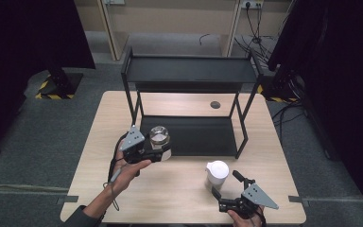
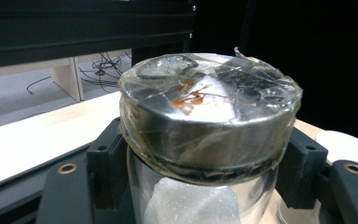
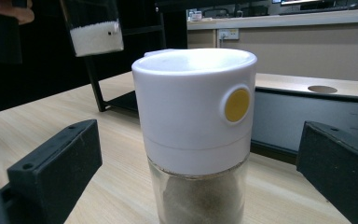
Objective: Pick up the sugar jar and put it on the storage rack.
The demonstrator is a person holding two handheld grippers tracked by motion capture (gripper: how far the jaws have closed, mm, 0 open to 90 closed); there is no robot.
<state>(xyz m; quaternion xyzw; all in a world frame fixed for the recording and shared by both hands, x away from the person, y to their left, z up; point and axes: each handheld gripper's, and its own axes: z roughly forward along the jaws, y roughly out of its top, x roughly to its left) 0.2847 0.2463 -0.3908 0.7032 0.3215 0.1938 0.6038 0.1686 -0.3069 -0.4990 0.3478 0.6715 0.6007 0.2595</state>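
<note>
A pale wooden table (image 1: 179, 189) stands on grey carpet between dark curtains, with a black two-tier shelf rack (image 1: 189, 71) at its far side. From the table's middle, the left gripper (image 1: 163, 153) sits at about ten o'clock, its jaws clamped on a glass jar (image 2: 205, 140) with a foil-wrapped metal lid and white grains inside, held clear of the tabletop just in front of the rack's lower shelf (image 1: 203, 135). At about four o'clock the right gripper (image 1: 224, 189) rests low, its jaws spread wide, either side of a white-capped shaker (image 3: 196, 116) with a yellow button; the pads stand apart from it. The shaker stands upright on the table.
</note>
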